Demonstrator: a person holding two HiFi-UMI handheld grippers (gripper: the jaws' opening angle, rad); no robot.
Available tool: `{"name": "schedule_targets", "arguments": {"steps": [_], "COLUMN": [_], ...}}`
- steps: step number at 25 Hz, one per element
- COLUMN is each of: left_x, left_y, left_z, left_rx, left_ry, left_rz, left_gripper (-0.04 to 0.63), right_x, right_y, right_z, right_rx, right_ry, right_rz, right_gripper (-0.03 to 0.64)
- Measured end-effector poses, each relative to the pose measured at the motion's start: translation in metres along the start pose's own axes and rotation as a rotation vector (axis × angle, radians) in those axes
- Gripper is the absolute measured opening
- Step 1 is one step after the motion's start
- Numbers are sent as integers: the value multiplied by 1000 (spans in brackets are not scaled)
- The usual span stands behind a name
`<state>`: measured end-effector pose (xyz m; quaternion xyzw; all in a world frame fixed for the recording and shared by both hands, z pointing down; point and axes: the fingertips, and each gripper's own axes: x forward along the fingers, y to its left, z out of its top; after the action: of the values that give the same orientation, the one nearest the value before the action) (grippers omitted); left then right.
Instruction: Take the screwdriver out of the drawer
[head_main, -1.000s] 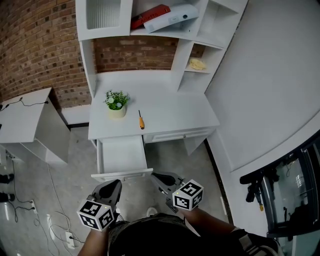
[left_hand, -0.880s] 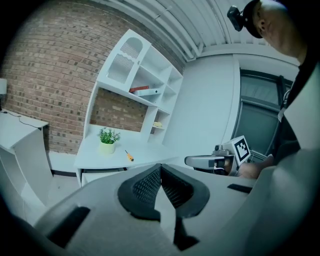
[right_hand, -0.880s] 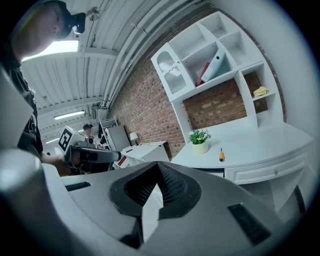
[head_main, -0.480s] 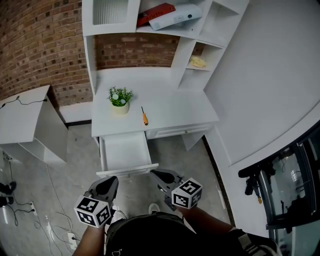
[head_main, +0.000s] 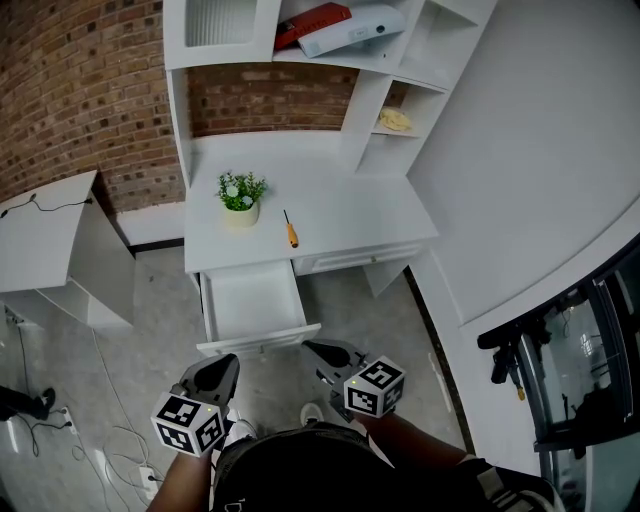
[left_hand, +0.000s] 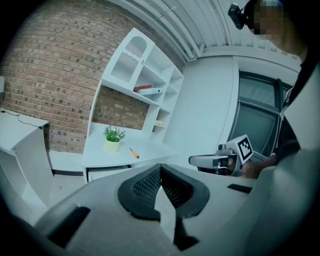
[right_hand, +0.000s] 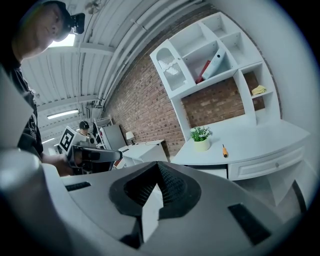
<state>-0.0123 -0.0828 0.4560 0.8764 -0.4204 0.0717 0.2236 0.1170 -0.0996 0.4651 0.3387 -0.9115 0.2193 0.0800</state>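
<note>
An orange-handled screwdriver (head_main: 290, 232) lies on the white desk top (head_main: 350, 215), right of a small potted plant (head_main: 240, 194). Below it the desk's left drawer (head_main: 250, 300) stands pulled out and looks bare inside. Both grippers hang low in front of the person's body, well short of the desk. The left gripper (head_main: 218, 368) and the right gripper (head_main: 314, 350) are shut with nothing in them. The screwdriver (left_hand: 133, 153) shows far off in the left gripper view, past the closed left gripper (left_hand: 160, 169). It shows again as the screwdriver (right_hand: 224, 150) beyond the closed right gripper (right_hand: 159, 169).
A white hutch (head_main: 280, 40) above the desk holds a red book and a white folder; a yellow item (head_main: 395, 121) lies in a side cubby. A low white table (head_main: 45, 240) stands at the left, cables (head_main: 120, 450) trail on the floor, and a white wall (head_main: 520, 170) runs along the right.
The head view has shifted slightly, so the desk and open drawer sit a little further right in the picture. Both grippers stay shut and low, hardly moved.
</note>
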Motion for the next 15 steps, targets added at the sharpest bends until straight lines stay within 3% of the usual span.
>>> {"name": "schedule_targets", "arguments": {"steps": [15], "left_x": [-2], "left_y": [-5], "left_z": [-1], "left_rx": [8], "left_ry": [-6], "left_rz": [-12], "left_gripper": [18], "right_x": [-3], "right_y": [2], "right_z": [-2], "right_rx": [2], "right_ry": [5], "right_rz": [-1], "right_gripper": [6]}}
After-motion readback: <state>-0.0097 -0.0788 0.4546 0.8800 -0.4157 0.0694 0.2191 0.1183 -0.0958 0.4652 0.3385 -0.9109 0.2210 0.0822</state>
